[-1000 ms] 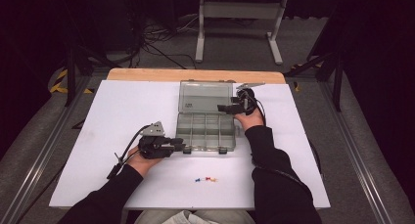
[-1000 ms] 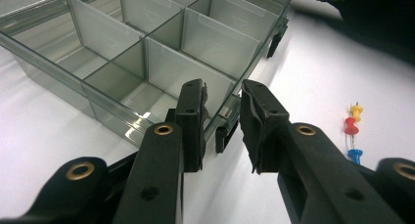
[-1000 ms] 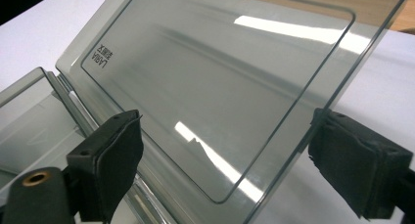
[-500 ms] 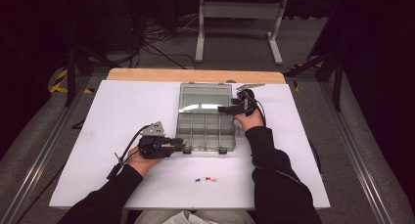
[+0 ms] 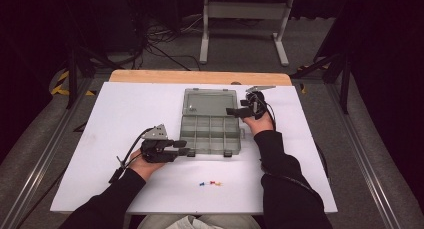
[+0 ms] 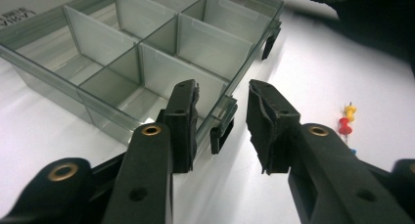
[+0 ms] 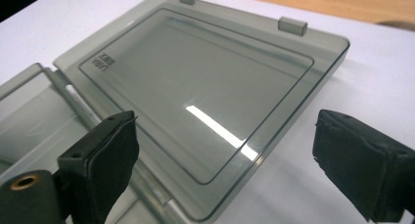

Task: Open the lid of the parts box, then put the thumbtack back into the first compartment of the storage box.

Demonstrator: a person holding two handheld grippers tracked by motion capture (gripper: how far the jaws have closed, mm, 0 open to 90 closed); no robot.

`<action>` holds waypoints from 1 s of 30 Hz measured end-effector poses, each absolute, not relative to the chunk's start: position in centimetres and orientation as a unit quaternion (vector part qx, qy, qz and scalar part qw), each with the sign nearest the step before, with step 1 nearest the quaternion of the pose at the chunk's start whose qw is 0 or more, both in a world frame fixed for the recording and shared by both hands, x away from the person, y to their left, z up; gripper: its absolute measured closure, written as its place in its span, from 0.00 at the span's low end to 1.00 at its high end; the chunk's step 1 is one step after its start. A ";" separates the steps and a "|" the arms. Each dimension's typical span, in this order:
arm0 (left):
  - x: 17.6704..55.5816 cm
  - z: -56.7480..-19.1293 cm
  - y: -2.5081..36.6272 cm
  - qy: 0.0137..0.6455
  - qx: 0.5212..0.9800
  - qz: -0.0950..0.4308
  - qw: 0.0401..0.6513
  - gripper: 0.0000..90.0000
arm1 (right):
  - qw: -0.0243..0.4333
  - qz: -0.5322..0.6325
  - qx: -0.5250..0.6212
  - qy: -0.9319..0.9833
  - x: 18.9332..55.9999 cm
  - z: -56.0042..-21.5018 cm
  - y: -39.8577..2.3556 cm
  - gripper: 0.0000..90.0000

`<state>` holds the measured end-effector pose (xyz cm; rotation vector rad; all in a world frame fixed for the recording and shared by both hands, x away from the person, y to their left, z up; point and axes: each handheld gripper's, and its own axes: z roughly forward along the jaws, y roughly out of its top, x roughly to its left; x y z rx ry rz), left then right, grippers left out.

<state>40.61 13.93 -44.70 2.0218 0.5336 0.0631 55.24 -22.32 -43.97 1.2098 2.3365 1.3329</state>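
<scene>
Black sleeves; black hand-held gripper (image 5: pixel 186 148) jaws w/ brass-looking rivets.

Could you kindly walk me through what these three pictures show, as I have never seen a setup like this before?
A person sits at a white-topped table and holds a handheld black two-jaw gripper in each hand. The high view looks down from above: the left gripper is at the near left corner of a clear grey plastic compartment box, and the right gripper is beside its opened lid. The other two pictures come from cameras riding on the grippers. In the left gripper view, the jaws have just been opening and stand either side of the box's corner wall and a small black latch, without pressing on it. In the right gripper view, the jaws stand wide open over the lid. A few small coloured pushpins lie loose near the person.
</scene>
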 end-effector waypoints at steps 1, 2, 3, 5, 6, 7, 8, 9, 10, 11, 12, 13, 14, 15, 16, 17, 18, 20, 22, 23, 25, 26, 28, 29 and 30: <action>40.6 -44.6 14.0 0.217 0.835 0.027 0.504 0.68 | 0.097 0.452 0.403 0.790 55.0 -43.7 -22.4 0.13; 40.5 -44.5 14.0 0.215 0.835 0.029 0.506 0.67 | 0.097 0.455 0.397 0.791 54.6 -43.4 -22.4 0.14; 40.4 -44.3 14.1 0.215 0.833 0.033 0.509 0.66 | 0.098 0.457 0.393 0.792 54.4 -43.2 -22.5 0.15; 40.3 -44.0 14.3 0.213 0.831 0.032 0.513 0.61 | 0.095 0.466 0.375 0.796 53.4 -42.4 -22.5 0.18; 40.3 -43.9 14.3 0.209 0.830 0.032 0.517 0.59 | 0.096 0.468 0.366 0.799 52.9 -42.1 -22.4 0.19; 40.2 -43.8 14.3 0.213 0.827 0.029 0.519 0.57 | 0.098 0.470 0.356 0.802 52.4 -41.7 -22.3 0.19; 40.2 -43.7 14.4 0.212 0.827 0.029 0.520 0.55 | 0.100 0.469 0.349 0.805 52.0 -41.4 -22.3 0.20; 40.1 -43.6 14.5 0.210 0.826 0.029 0.522 0.53 | 0.102 0.471 0.338 0.808 51.5 -41.1 -22.2 0.21; 40.0 -43.5 14.5 0.212 0.824 0.025 0.525 0.51 | 0.104 0.471 0.329 0.812 51.0 -40.7 -22.1 0.22; 40.0 -43.4 14.6 0.210 0.822 0.023 0.528 0.49 | 0.105 0.473 0.322 0.814 50.6 -40.5 -22.1 0.22; 39.9 -43.3 14.7 0.209 0.821 0.021 0.530 0.47 | 0.108 0.473 0.312 0.817 50.0 -40.1 -22.0 0.23; 39.8 -43.2 14.7 0.211 0.820 0.017 0.532 0.45 | 0.110 0.473 0.305 0.819 49.6 -39.9 -22.0 0.23; 39.7 -43.1 14.8 0.213 0.817 0.014 0.535 0.44 | 0.113 0.474 0.299 0.821 49.1 -39.6 -22.0 0.23; 39.7 -42.9 14.8 0.212 0.815 0.011 0.539 0.43 | 0.115 0.475 0.292 0.822 48.6 -39.4 -22.0 0.23; 39.6 -42.8 14.9 0.214 0.811 0.003 0.545 0.40 | 0.119 0.478 0.286 0.822 48.1 -39.1 -22.1 0.23; 39.5 -42.7 15.0 0.213 0.809 0.000 0.548 0.39 | 0.122 0.485 0.279 0.820 47.5 -38.8 -22.1 0.23; 39.4 -42.5 15.1 0.210 0.808 0.001 0.550 0.38 | 0.123 0.488 0.275 0.819 47.0 -38.6 -22.2 0.23; 39.1 -42.4 15.1 0.204 0.808 0.006 0.553 0.36 | 0.123 0.496 0.268 0.817 46.3 -38.3 -22.3 0.23; 38.9 -42.2 15.0 0.202 0.810 0.007 0.550 0.34 | 0.123 0.501 0.259 0.816 45.3 -38.1 -22.4 0.23; 38.7 -42.1 15.0 0.202 0.812 0.005 0.547 0.34 | 0.122 0.503 0.256 0.816 45.0 -38.1 -22.3 0.23; 38.6 -42.0 14.9 0.199 0.815 0.009 0.545 0.34 | 0.124 0.503 0.251 0.817 44.6 -38.0 -22.3 0.23; 38.6 -41.9 14.9 0.196 0.815 0.008 0.545 0.34 | 0.123 0.505 0.247 0.818 44.2 -38.0 -22.3 0.23; 38.4 -41.7 14.7 0.193 0.819 0.011 0.540 0.34 | 0.122 0.510 0.241 0.816 43.6 -38.0 -22.3 0.22; 38.3 -41.6 14.7 0.192 0.820 0.010 0.539 0.33 | 0.123 0.516 0.236 0.814 43.1 -38.0 -22.3 0.22; 38.2 -41.6 14.6 0.190 0.820 0.010 0.539 0.33 | 0.123 0.516 0.236 0.814 43.1 -38.0 -22.3 0.22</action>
